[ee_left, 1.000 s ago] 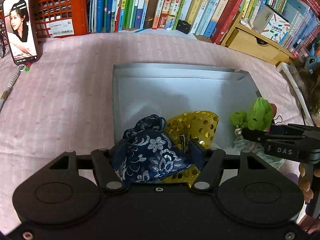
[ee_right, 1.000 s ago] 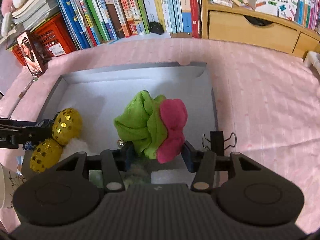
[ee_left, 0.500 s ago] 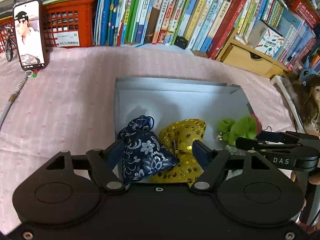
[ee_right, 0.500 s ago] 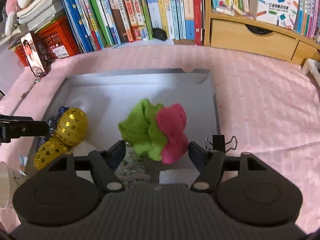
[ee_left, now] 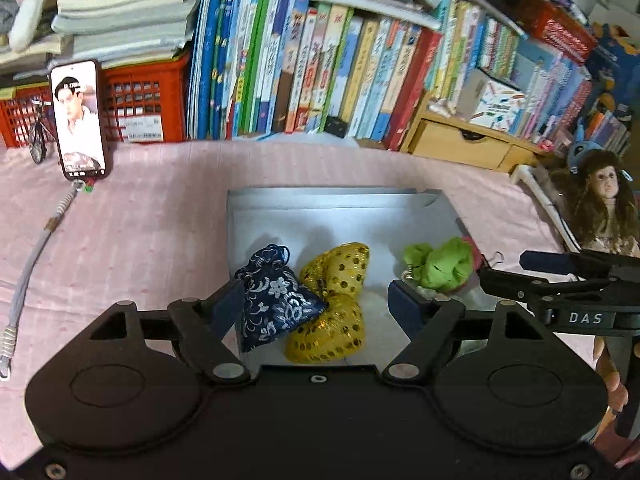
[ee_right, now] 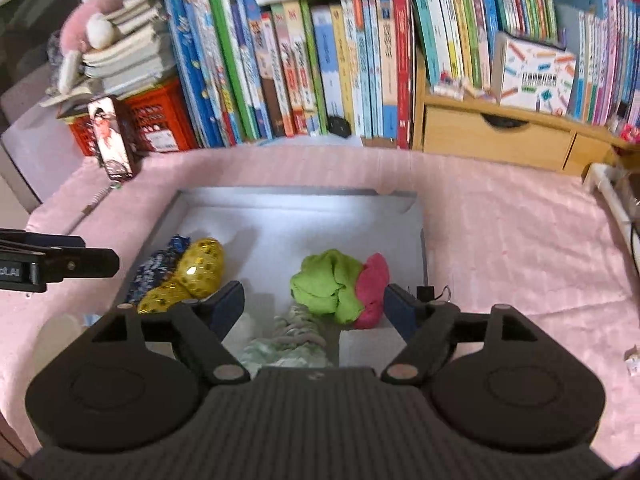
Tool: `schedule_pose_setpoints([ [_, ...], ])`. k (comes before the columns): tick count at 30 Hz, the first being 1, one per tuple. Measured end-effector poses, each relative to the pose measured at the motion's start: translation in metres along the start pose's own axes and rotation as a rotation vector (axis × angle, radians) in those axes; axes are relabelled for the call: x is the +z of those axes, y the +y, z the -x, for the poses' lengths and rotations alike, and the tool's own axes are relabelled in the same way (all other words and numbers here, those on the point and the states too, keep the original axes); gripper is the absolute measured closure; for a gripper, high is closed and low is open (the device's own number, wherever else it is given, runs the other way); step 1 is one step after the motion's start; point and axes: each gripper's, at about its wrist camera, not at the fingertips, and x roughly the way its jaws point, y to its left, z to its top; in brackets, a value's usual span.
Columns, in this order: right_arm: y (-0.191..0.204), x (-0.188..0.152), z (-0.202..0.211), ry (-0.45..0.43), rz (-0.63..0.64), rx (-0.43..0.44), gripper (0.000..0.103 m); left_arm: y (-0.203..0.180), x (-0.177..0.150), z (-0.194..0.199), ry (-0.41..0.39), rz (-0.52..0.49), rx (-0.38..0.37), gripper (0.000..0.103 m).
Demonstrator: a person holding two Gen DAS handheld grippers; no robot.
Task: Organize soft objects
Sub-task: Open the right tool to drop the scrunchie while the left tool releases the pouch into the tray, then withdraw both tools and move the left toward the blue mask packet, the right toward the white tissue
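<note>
A grey box (ee_left: pixel 332 194) lies on the pink cloth. Inside it rest a dark blue floral pouch (ee_left: pixel 276 296), a yellow sequined pouch (ee_left: pixel 336 304) and a green and pink cloth bundle (ee_left: pixel 440 264). My left gripper (ee_left: pixel 316 304) hovers above the blue pouch; its jaws are opening and the pads do not touch it. My right gripper (ee_right: pixel 314 306) hangs above the green and pink bundle (ee_right: pixel 340 288), jaws also opening, nothing pressed between them. A pale knitted piece (ee_right: pixel 292 340) lies below it. Each gripper appears at the edge of the other's view.
A phone on a stand (ee_left: pixel 80 120) and a red crate (ee_left: pixel 140 108) stand at the back left, before a row of books (ee_left: pixel 320 72). A wooden drawer unit (ee_left: pixel 460 144) and a doll (ee_left: pixel 604 200) are at the right. A binder clip (ee_right: pixel 432 292) sits by the box's right wall.
Both grippers have let go, widened and lifted back from the box. The blue pouch and the green and pink bundle now lie loose inside it.
</note>
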Motion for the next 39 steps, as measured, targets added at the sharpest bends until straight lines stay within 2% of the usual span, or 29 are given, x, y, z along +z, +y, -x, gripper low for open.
schedule_pose_setpoints([
  [8,0.020,-0.023,0.045,-0.101,0.074,0.020,0.015,-0.010,-0.035,0.039,-0.076,-0.060,-0.017,0.024],
  [16,0.044,-0.061,0.075,-0.181,0.159,0.041,0.015,-0.013,-0.084,0.075,-0.137,-0.106,-0.052,0.021],
  [20,0.053,-0.081,0.085,-0.224,0.172,0.042,0.014,-0.012,-0.110,0.088,-0.166,-0.126,-0.041,0.021],
  [28,0.076,-0.128,0.090,-0.324,0.172,0.015,0.014,-0.001,-0.159,0.104,-0.212,-0.076,-0.059,0.020],
  [31,0.086,-0.146,0.093,-0.371,0.179,0.002,0.014,0.003,-0.174,0.109,-0.247,-0.060,-0.046,0.020],
  [35,0.098,-0.167,0.095,-0.410,0.180,0.002,0.014,0.006,-0.193,0.116,-0.313,-0.053,0.010,0.019],
  [39,0.108,-0.191,0.089,-0.434,0.133,0.000,0.014,0.008,-0.207,0.115,-0.347,-0.053,0.059,0.018],
])
